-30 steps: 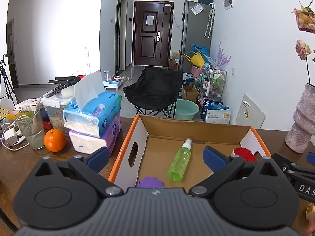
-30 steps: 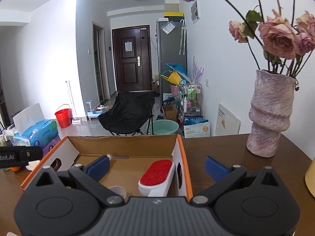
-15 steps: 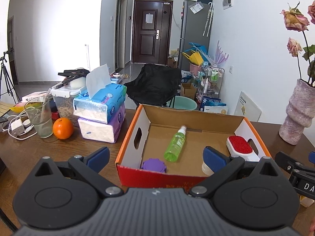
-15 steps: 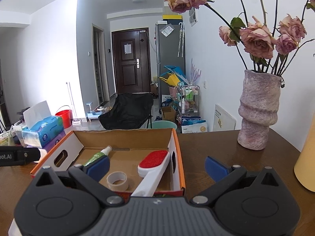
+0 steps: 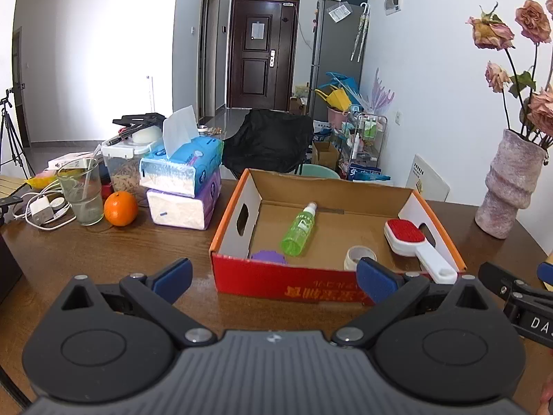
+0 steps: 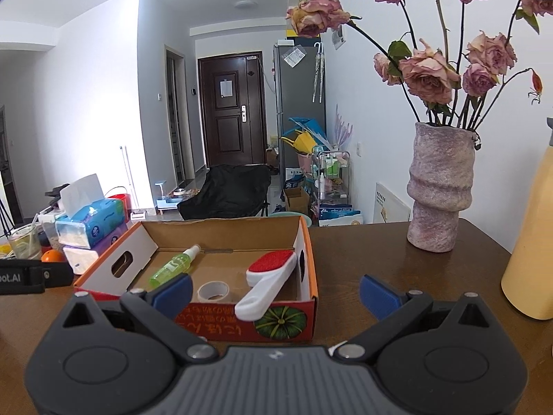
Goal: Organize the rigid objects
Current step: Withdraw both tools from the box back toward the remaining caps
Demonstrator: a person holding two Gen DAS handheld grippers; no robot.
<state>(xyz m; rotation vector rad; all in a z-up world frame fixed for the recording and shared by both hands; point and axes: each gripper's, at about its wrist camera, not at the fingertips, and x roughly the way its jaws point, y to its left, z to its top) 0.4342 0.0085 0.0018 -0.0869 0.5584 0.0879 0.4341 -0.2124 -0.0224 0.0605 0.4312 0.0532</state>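
An open cardboard box (image 5: 238, 221) (image 6: 307, 259) with orange rims and a red front stands on the brown table. Inside lie a green spray bottle (image 5: 300, 230) (image 6: 172, 267), a purple lid (image 5: 268, 255), a roll of tape (image 5: 359, 255) (image 6: 213, 290) and a white lint brush with a red pad (image 5: 411, 242) (image 6: 271, 276), whose handle leans over the front wall. My left gripper (image 5: 273, 276) hangs open in front of the box, empty. My right gripper (image 6: 274, 292) is open too, just before the box's right front corner, holding nothing.
Left of the box are stacked tissue packs (image 5: 183, 183), an orange (image 5: 120, 208), a glass (image 5: 81, 195) and chargers with cables (image 5: 41, 209). A pink vase with dried roses (image 6: 439, 190) and a yellow bottle (image 6: 532, 242) stand at the right. Bare table lies in front of the box.
Both grippers have pulled back from over the box toward the near table edge. The box front now shows in both views. Both stay open.
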